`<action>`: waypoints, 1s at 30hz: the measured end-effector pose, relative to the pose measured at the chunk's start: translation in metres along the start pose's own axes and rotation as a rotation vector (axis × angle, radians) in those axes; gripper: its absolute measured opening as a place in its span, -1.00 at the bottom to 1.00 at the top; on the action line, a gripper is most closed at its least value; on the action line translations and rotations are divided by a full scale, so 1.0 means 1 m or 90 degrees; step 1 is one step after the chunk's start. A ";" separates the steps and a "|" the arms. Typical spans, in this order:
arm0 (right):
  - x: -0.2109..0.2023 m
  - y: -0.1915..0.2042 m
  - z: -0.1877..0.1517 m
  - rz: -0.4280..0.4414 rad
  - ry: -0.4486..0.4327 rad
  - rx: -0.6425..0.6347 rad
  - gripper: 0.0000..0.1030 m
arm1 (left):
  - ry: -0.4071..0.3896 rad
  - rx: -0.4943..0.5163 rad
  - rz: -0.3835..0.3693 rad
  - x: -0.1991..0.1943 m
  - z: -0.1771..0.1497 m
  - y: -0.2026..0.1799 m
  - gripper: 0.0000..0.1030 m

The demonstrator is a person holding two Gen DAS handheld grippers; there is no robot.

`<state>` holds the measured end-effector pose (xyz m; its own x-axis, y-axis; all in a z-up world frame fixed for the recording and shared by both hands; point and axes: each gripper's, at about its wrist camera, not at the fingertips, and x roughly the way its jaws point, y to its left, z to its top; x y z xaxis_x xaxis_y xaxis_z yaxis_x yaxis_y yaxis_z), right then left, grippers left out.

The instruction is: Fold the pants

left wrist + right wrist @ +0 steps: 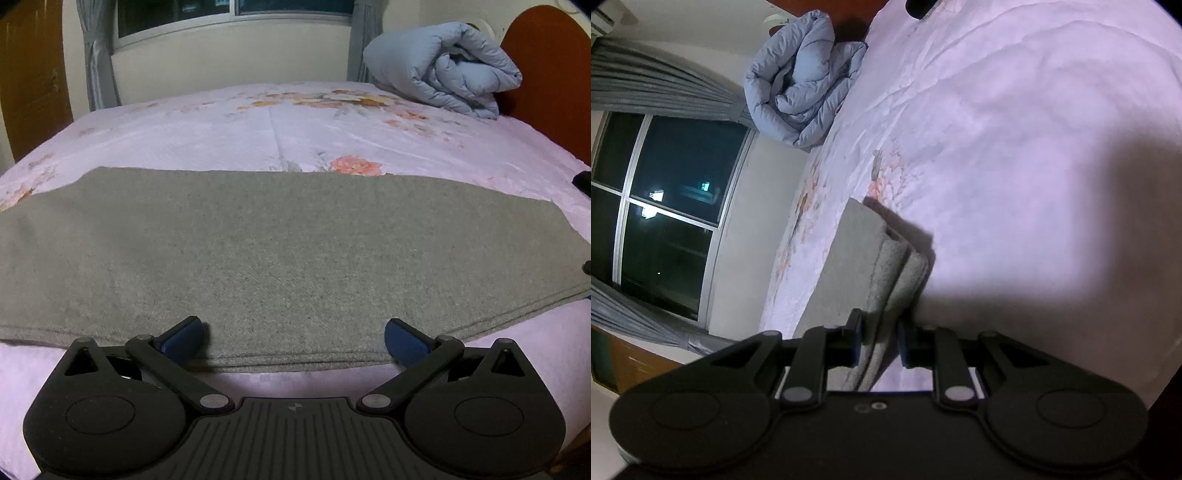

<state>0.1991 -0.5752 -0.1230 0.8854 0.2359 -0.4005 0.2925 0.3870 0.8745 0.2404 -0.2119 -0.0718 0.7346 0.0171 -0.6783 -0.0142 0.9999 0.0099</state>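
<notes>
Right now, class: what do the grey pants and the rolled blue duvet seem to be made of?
Grey pants: likely brushed wool or fleece knit; matte, speckled, fuzzy surface, thick soft edges. Blue duvet: probably smooth woven shell with padding; puffy quilted channels, slight sheen.

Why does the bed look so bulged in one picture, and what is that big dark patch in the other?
Left wrist view: the fisheye lens bows the bed and the grey pants into a dome; light is dim and even. Right wrist view: the frame is rolled sideways, a broad shadow covers the sheet at right, the window shows night with small glints, and the close pants look soft.
</notes>
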 end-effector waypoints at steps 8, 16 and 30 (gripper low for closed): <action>-0.001 0.007 0.000 -0.026 -0.006 -0.007 -0.88 | -0.002 0.000 -0.001 0.004 0.001 -0.001 1.00; -0.009 0.083 -0.009 -0.029 -0.026 -0.161 -0.94 | -0.009 -0.003 -0.039 -0.008 0.010 0.027 1.00; 0.103 0.278 -0.319 0.075 0.166 -0.756 -0.91 | -0.114 -0.202 0.190 -0.083 -0.009 0.370 1.00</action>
<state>0.2564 -0.1590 -0.0087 0.7454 0.4429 -0.4982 -0.4171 0.8929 0.1698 0.1678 0.1564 -0.0181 0.7714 0.3324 -0.5426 -0.4296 0.9011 -0.0587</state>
